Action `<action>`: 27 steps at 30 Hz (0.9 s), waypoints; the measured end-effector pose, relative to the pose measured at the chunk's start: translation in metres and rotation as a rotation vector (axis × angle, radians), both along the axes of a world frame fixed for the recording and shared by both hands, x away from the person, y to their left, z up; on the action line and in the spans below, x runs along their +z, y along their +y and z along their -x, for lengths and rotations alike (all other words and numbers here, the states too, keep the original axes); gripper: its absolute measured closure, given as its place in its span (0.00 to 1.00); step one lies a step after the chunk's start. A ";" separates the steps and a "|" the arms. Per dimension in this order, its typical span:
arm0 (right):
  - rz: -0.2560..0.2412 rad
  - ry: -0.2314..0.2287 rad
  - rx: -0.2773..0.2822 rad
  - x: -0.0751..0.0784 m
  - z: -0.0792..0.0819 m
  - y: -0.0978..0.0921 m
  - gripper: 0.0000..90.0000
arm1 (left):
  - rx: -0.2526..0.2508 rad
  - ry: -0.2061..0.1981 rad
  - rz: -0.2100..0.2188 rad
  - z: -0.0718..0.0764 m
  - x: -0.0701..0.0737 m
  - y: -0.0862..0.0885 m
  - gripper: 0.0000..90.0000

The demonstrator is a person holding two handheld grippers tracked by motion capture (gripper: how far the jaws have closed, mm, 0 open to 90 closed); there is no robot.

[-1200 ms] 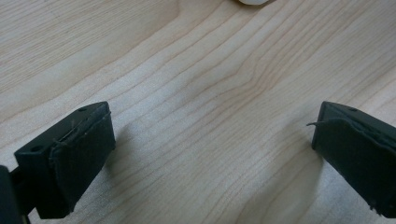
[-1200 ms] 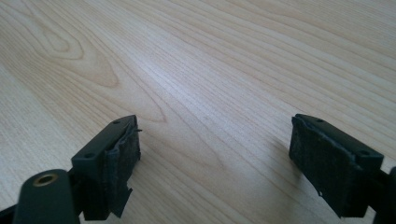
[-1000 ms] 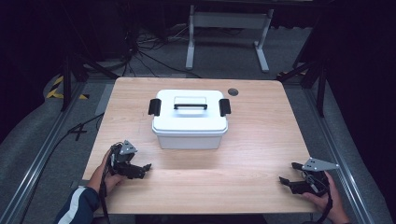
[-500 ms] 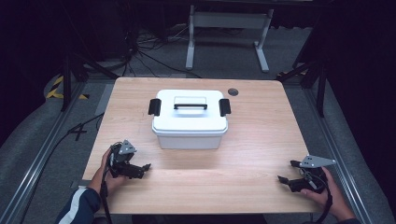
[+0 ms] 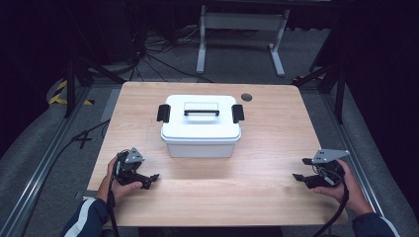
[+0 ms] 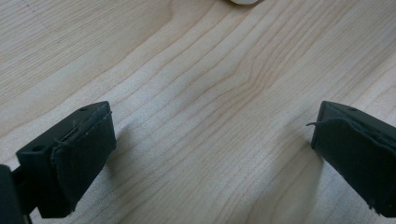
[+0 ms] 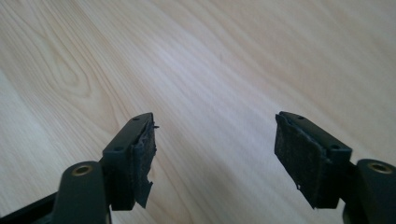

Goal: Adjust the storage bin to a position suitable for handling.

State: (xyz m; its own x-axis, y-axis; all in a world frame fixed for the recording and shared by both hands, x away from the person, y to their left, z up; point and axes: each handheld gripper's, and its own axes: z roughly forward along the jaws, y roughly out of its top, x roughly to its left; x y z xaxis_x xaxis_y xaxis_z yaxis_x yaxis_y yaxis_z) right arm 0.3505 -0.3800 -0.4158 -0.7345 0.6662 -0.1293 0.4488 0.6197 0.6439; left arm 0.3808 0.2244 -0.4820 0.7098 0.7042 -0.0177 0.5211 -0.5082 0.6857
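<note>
Over on the left, near the front edge of the pale wooden table [image 5: 267,128], the person's left hand [image 5: 114,182] rests on the wood holding the left black two-jaw gripper [image 5: 148,178]. Its jaws stand wide apart with nothing between them, and in the left gripper view [image 6: 212,154] bare wood grain runs between the two padded fingers [image 6: 77,161]. Compared with a second ago, this gripper has hardly shifted; it sits in the same spot, tips aimed to the right.

In the middle of the table, a little toward the far side, stands the white plastic lidded storage box [image 5: 201,126], with a black clasp at each end and a black carry handle [image 5: 201,111] flat on its lid. It has not moved. Just beyond its right far corner is a small dark round grommet [image 5: 246,97] in the tabletop.

On the right, near the front corner, the right hand [image 5: 341,185] holds the right black gripper [image 5: 302,169], its grey three-cornered plate [image 5: 330,155] on top. The jaws gape open and empty, pointing left; the right gripper view [image 7: 215,154] shows plain wood between them. It has edged slightly toward the near edge since the earlier frame. Both grippers are well apart from the box.
</note>
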 end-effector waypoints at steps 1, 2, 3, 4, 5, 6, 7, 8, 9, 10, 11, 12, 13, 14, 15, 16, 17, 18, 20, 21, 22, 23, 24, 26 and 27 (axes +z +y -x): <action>0.005 -0.017 0.013 0.006 -0.002 0.004 0.35 | -0.001 0.000 0.000 0.000 0.000 0.000 0.00; 0.009 -0.029 0.030 0.015 -0.004 0.009 0.35 | -0.002 0.000 0.000 0.000 0.000 0.000 0.00; 0.008 -0.036 0.044 0.021 -0.006 0.013 0.36 | -0.002 0.001 0.000 0.000 0.000 0.000 0.00; 0.006 -0.044 0.055 0.027 -0.008 0.017 0.37 | -0.003 0.001 0.000 0.000 0.000 0.000 0.00; 0.011 -0.056 0.069 0.033 -0.011 0.023 0.37 | -0.002 -0.003 0.003 0.000 0.000 0.000 0.00; 0.012 -0.063 0.082 0.040 -0.013 0.028 0.37 | -0.001 -0.003 0.004 0.000 0.000 0.000 0.00; 0.017 -0.072 0.088 0.045 -0.015 0.033 0.37 | -0.001 -0.003 0.003 0.000 0.000 0.000 0.00; 0.020 -0.076 0.099 0.048 -0.017 0.036 0.37 | -0.001 -0.003 0.003 0.000 0.000 0.000 0.00; 0.024 -0.079 0.108 0.053 -0.019 0.041 0.38 | -0.002 -0.003 0.003 0.000 0.000 0.000 0.00; 0.028 -0.081 0.123 0.058 -0.022 0.046 0.39 | -0.001 -0.003 0.004 0.000 0.000 0.000 0.00; 0.034 -0.091 0.134 0.064 -0.024 0.053 0.39 | -0.001 -0.003 0.003 0.000 0.000 0.000 0.00; 0.038 -0.088 0.143 0.068 -0.025 0.057 0.40 | -0.001 -0.003 0.003 0.000 0.000 0.000 0.00; 0.044 -0.092 0.157 0.072 -0.027 0.062 0.41 | -0.001 -0.003 0.004 0.000 0.000 0.000 0.00; 0.055 -0.102 0.175 0.078 -0.030 0.068 0.41 | -0.004 0.000 0.001 0.000 0.000 0.000 0.00; 0.063 -0.106 0.178 0.081 -0.032 0.072 0.42 | -0.004 0.001 0.000 0.000 0.000 0.000 0.00; 0.063 -0.106 0.178 0.081 -0.032 0.072 0.42 | -0.004 0.001 0.000 0.000 0.000 0.000 0.00; 0.073 -0.110 0.188 0.086 -0.034 0.078 0.42 | -0.002 -0.003 0.003 0.000 0.000 0.000 0.00; 0.073 -0.113 0.199 0.091 -0.036 0.083 0.43 | -0.002 -0.002 0.003 0.000 0.000 0.000 0.00; 0.092 -0.119 0.217 0.098 -0.040 0.091 0.43 | -0.004 0.001 0.000 0.000 0.000 0.000 0.00; 0.102 -0.121 0.225 0.102 -0.042 0.095 0.43 | -0.001 -0.003 0.004 0.000 0.000 0.000 0.00; 0.109 -0.126 0.231 0.105 -0.043 0.099 0.44 | -0.004 0.000 0.001 0.000 0.000 0.000 0.00; 0.115 -0.130 0.241 0.109 -0.045 0.103 0.44 | -0.002 -0.003 0.004 0.000 0.000 0.000 0.00; 0.114 -0.130 0.244 0.112 -0.047 0.106 0.44 | -0.004 0.001 0.000 0.000 0.000 0.000 0.00; 0.126 -0.140 0.256 0.119 -0.052 0.113 0.44 | -0.002 -0.002 0.003 0.000 0.000 0.000 0.00; 0.130 -0.142 0.258 0.121 -0.053 0.116 0.44 | -0.004 0.001 0.000 0.000 0.000 0.000 0.00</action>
State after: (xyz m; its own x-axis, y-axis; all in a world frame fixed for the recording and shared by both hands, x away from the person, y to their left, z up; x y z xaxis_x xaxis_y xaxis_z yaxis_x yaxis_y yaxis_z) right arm 0.4031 -0.2635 -0.2945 -0.8456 0.4315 -0.3143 0.1777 0.7827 0.5965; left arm 0.3812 0.2246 -0.4819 0.7128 0.7011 -0.0189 0.5199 -0.5101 0.6852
